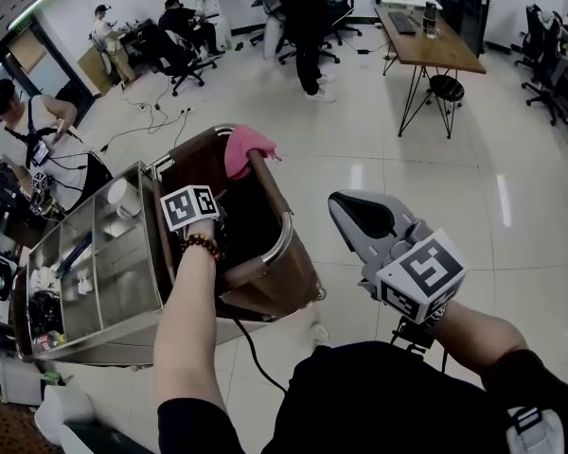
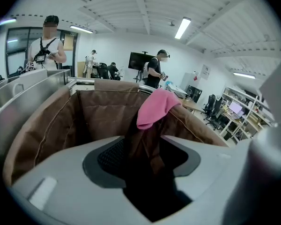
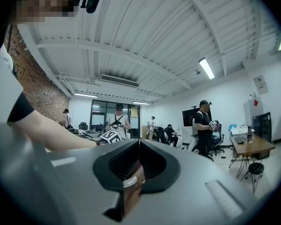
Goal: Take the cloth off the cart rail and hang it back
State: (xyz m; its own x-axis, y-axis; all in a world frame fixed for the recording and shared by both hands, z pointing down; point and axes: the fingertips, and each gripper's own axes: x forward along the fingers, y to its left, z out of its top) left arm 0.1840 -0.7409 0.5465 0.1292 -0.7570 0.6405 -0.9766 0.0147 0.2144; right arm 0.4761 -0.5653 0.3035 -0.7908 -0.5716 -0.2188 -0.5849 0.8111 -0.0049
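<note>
We see a steel compartment cart (image 1: pixel 104 343) with a brown fabric bin (image 1: pixel 293 272) on glossy white floor (image 1: pixel 435 206). A pink cloth (image 1: pixel 241 149) drapes over its chrome rail (image 1: pixel 282 239).

**Left jaws wide, cloth straight ahead**

Your left gripper (image 2: pixel 145 145) stands with its jaws well apart, the dark pads pressing on nothing. Through the gap you look at the pink cloth (image 2: pixel 155 108), draped over the rim of the brown bag (image 2: pixel 100 114). The cart's steel tray (image 2: pixel 18 97) sits to the left.

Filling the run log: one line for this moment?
cloth: draped on rail | left gripper: open, empty | right gripper: shut, empty
</note>
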